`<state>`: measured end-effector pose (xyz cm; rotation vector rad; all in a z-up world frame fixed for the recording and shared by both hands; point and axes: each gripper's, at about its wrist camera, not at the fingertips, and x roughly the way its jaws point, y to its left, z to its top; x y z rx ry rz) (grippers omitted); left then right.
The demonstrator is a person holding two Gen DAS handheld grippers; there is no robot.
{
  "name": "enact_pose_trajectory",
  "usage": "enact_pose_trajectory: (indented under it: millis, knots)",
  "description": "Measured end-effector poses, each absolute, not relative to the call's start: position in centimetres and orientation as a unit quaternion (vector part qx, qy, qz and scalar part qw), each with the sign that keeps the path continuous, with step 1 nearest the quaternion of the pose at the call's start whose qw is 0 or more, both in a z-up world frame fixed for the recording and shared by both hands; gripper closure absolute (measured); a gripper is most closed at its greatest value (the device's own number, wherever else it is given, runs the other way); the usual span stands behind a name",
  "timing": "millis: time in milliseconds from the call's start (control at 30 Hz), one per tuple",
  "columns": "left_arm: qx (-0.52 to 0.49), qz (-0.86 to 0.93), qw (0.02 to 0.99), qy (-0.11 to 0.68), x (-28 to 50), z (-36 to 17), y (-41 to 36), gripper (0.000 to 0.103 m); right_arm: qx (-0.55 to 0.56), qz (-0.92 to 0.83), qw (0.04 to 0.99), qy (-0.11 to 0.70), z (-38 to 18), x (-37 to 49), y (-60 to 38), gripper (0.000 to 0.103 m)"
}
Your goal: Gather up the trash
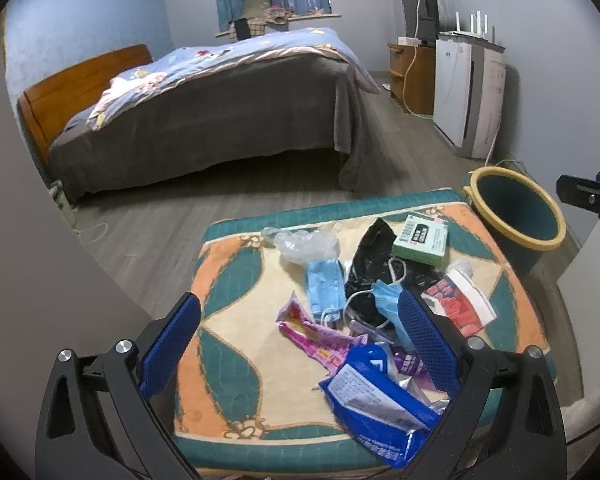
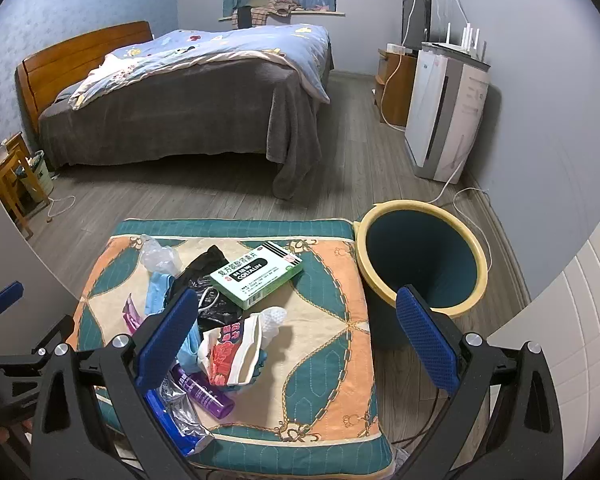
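Behind the trash stands a big bed on a wood floor. All the trash sits on a patterned cushion: a green box, blue masks, a black bag and wrappers. Just beside it, the bin looks empty. My left gripper and right gripper have jaws wide open, holding nothing. Everything is left to do.
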<state>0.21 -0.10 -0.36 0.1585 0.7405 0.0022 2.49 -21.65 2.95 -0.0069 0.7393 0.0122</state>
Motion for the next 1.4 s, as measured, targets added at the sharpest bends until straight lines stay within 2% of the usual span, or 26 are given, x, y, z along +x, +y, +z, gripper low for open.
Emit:
enact_pose_trajectory:
  millis: [900, 1167, 1400]
  knots:
    - [0.061, -0.001, 0.920, 0.388, 0.7, -1.3, 0.4, 0.005, -0.003, 0.004, 0.931, 0.365, 2.8, 2.6, -21.9, 0.006]
    - [0.077, -0.002, 0.924, 0.375, 0.1, -1.3, -0.1, 0.005, 0.004, -0.002, 0.930, 0.367, 2.7, 2.5, -22.1, 0.006]
    - [0.078, -0.021, 0.911, 0.405, -0.2, -3.9, -1.4, 0.005, 0.022, 0.022, 0.923, 0.384, 2.7, 2.5, -22.3, 0.006]
